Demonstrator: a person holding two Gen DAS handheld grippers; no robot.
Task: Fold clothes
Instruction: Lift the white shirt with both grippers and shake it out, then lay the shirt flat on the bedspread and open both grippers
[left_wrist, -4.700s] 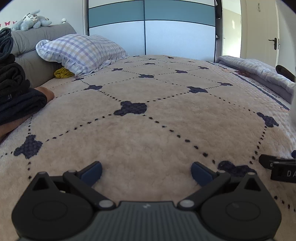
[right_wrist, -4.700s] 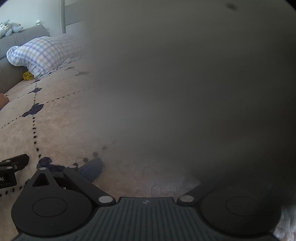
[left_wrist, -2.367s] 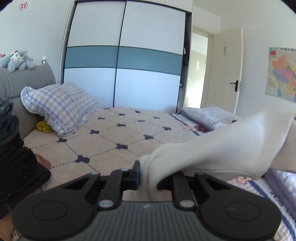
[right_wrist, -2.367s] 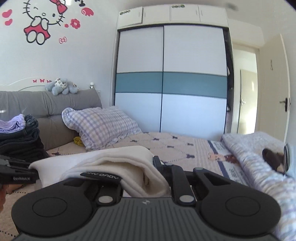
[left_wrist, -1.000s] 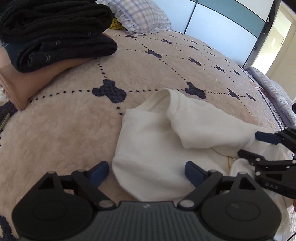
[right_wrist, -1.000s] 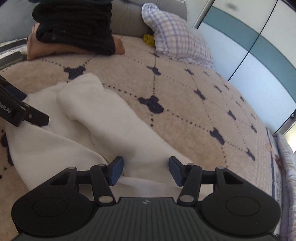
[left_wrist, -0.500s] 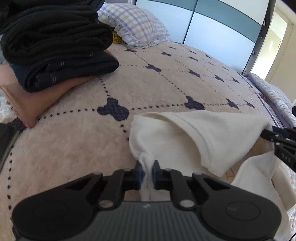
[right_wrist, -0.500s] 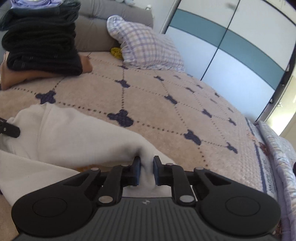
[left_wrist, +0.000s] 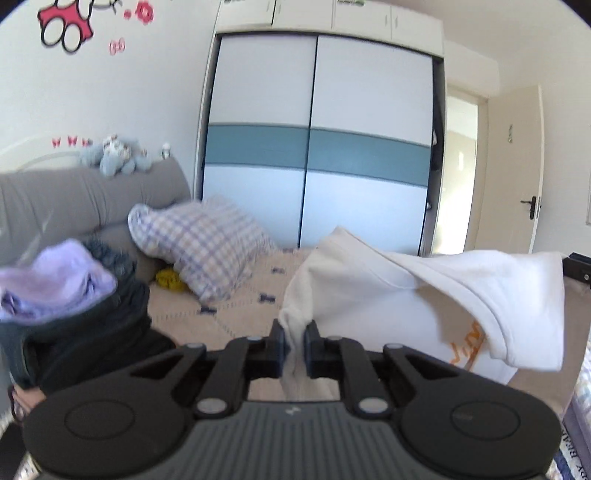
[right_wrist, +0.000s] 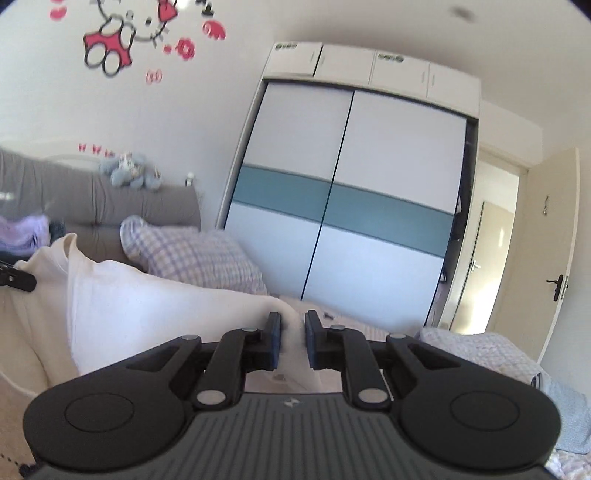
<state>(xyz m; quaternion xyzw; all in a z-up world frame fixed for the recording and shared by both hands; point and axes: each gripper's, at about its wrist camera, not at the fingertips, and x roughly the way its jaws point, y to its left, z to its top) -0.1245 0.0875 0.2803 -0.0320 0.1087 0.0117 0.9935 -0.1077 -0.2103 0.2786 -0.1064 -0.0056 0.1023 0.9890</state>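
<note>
Now both grippers are up off the bed with the white shirt (left_wrist: 402, 295) stretched between them, where a second ago it lay crumpled on the quilt. The left gripper (left_wrist: 294, 341) pinches one bunched edge in its closed fingers; the right gripper (right_wrist: 293, 341) clamps another. Judging by that, the shirt is being shaken out flat before any fold. Below lies the beige patterned bed (left_wrist: 236, 306), with a checked pillow (left_wrist: 207, 243) far left, stacked dark clothes (left_wrist: 74, 332) near left, and a wardrobe (left_wrist: 317, 147) beyond.
</note>
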